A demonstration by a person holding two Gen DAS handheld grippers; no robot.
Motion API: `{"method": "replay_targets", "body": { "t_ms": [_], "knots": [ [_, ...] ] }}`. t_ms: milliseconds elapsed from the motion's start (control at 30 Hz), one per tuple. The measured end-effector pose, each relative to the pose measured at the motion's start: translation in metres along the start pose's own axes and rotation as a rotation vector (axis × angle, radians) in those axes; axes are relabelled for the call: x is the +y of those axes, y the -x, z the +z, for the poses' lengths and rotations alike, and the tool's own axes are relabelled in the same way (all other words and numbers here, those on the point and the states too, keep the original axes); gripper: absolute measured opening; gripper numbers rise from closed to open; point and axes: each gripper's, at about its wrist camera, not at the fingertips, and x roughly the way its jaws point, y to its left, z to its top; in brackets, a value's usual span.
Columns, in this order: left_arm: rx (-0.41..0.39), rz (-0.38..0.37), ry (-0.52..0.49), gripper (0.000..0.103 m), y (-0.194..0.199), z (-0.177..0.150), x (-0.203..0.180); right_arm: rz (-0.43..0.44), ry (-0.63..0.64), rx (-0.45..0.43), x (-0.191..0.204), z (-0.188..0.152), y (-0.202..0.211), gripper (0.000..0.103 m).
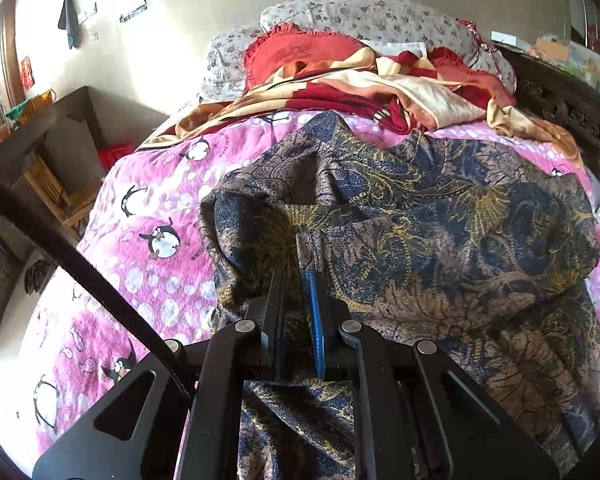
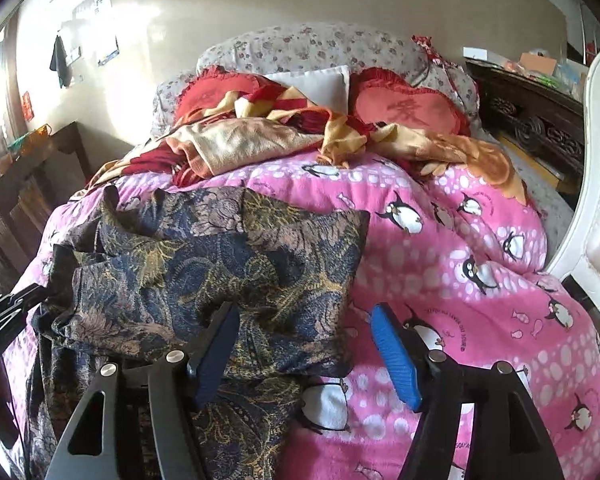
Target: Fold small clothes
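Mid-fold: patterned garment [image 1: 440, 216] rumpled on penguin blanket [image 1: 160, 208] of bed. Left hand-held gripper [image 1: 298, 300] pinched on a fabric fold; right hand-held gripper [image 2: 304, 320] wide, empty, over garment's right edge. Next: seize that edge, likely.

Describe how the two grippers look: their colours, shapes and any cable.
Both are black, angular linkage frames with triangular cut-outs and round silver pivot pins. Left gripper: narrow black fingers, a ridged blue pad on one, and a black cable running along its side. Right gripper: ridged blue pads. No markings visible.
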Motion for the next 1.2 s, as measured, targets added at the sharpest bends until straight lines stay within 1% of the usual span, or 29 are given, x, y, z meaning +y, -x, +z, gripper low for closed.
{"method": "replay_targets", "body": {
  "t_ms": [100, 167, 233, 367, 467, 500, 533, 567, 600, 633, 700, 733, 767, 833, 1000, 1067, 1100, 1133, 1200],
  "knots": [
    [0.027, -0.005, 0.007, 0.009, -0.003, -0.002, 0.003, -0.005, -0.028, 0.033, -0.008, -0.001, -0.009, 0.066],
    [0.059, -0.014, 0.017, 0.009, -0.010, 0.000, 0.003, -0.013, -0.069, 0.058, -0.020, 0.001, -0.018, 0.067],
    [0.075, -0.007, 0.018, 0.009, -0.015, -0.002, 0.004, -0.005, -0.119, 0.087, -0.032, 0.005, -0.029, 0.067],
    [0.107, -0.002, 0.026, 0.009, -0.025, -0.004, 0.005, 0.051, -0.212, 0.175, -0.045, 0.012, -0.064, 0.067],
    [0.121, 0.004, 0.030, 0.009, -0.027, -0.005, 0.005, 0.123, -0.213, 0.221, -0.039, 0.016, -0.081, 0.067],
    [0.125, 0.004, 0.030, 0.009, -0.028, -0.004, 0.005, 0.148, -0.202, 0.232, -0.036, 0.017, -0.085, 0.054],
    [0.130, 0.004, 0.030, 0.009, -0.029, -0.004, 0.006, 0.167, -0.175, 0.232, -0.031, 0.019, -0.086, 0.032],
    [0.135, 0.005, 0.030, 0.009, -0.030, -0.004, 0.006, 0.158, -0.143, 0.224, -0.027, 0.021, -0.086, 0.025],
    [0.140, 0.006, 0.029, 0.009, -0.032, -0.003, 0.007, 0.139, -0.118, 0.217, -0.024, 0.023, -0.085, 0.014],
    [0.145, 0.005, 0.028, 0.009, -0.033, -0.003, 0.007, 0.118, -0.097, 0.205, -0.023, 0.025, -0.084, 0.009],
    [0.150, 0.007, 0.035, 0.009, -0.034, -0.002, 0.010, 0.099, -0.098, 0.181, -0.026, 0.028, -0.080, 0.008],
    [0.153, 0.004, 0.042, 0.009, -0.034, -0.001, 0.012, 0.077, -0.104, 0.157, -0.029, 0.029, -0.078, 0.007],
    [0.155, -0.001, 0.052, 0.009, -0.033, -0.001, 0.014, 0.065, -0.113, 0.154, -0.033, 0.029, -0.078, 0.007],
    [0.162, -0.009, 0.070, 0.009, -0.031, -0.001, 0.019, 0.059, -0.154, 0.179, -0.039, 0.027, -0.089, 0.007],
    [0.167, -0.012, 0.081, 0.009, -0.020, 0.000, 0.027, 0.046, -0.124, 0.160, -0.037, 0.028, -0.070, 0.007],
    [0.159, -0.007, 0.084, 0.009, -0.015, 0.000, 0.030, 0.027, -0.090, 0.164, -0.033, 0.027, -0.060, 0.011],
    [0.160, -0.007, 0.086, 0.009, -0.014, 0.000, 0.031, 0.015, -0.072, 0.161, -0.031, 0.026, -0.055, 0.016],
    [0.162, -0.007, 0.087, 0.009, -0.013, 0.000, 0.032, 0.009, -0.059, 0.160, -0.029, 0.025, -0.052, 0.024],
    [0.162, -0.005, 0.089, 0.009, -0.009, 0.000, 0.033, 0.006, -0.050, 0.152, -0.027, 0.023, -0.043, 0.031]
  ]
}}
